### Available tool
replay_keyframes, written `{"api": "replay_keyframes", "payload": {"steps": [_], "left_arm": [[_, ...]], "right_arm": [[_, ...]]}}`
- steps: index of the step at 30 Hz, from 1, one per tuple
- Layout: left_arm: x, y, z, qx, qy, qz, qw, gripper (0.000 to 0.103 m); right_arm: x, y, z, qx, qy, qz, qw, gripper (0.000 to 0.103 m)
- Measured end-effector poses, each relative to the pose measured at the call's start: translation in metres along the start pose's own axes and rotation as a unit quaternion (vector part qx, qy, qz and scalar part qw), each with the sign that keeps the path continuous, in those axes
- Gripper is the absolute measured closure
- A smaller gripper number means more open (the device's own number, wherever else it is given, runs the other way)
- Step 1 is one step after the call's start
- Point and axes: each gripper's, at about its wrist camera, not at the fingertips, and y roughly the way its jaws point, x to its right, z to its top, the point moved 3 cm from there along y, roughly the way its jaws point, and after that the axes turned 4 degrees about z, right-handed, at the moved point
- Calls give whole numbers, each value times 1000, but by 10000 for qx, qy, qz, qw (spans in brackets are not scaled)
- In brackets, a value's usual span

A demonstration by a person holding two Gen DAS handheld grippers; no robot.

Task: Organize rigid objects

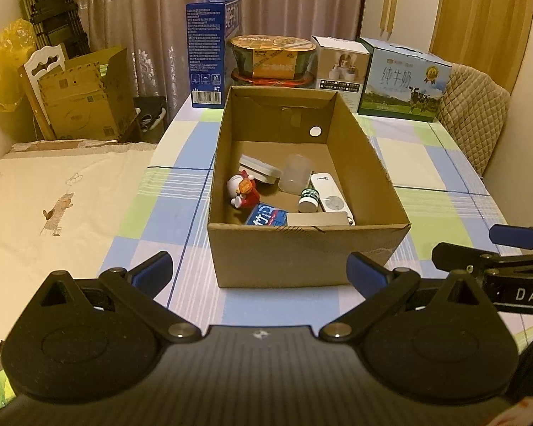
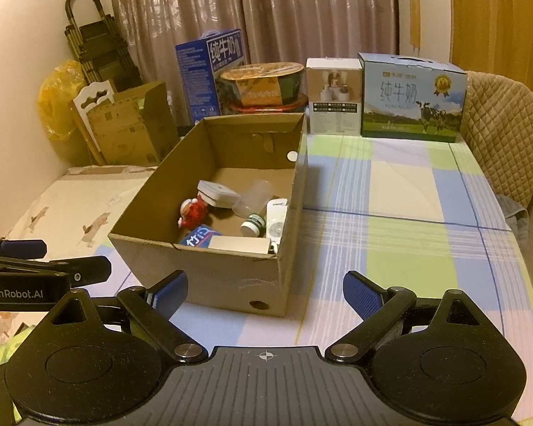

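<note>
Cardboard box (image 1: 302,248) holding figurine (image 1: 243,190), pill bottle (image 1: 307,200) etc.; left gripper (image 1: 259,266) & right gripper (image 2: 265,293) near it, both released, empty.

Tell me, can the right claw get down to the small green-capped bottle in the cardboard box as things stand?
Probably yes. The right claw is open and empty, the cardboard box has no lid, and the green-capped bottle lies uncovered. The box's right wall and the white device beside it leave little room.
</note>
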Motion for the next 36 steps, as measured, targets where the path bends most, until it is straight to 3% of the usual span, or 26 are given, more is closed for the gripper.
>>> {"api": "replay_keyframes", "payload": {"steps": [36], "left_arm": [[1,12,-4,-122,38,0,9999,1]], "right_arm": [[6,9,-4,-87,66,-39,9999,12]]}}
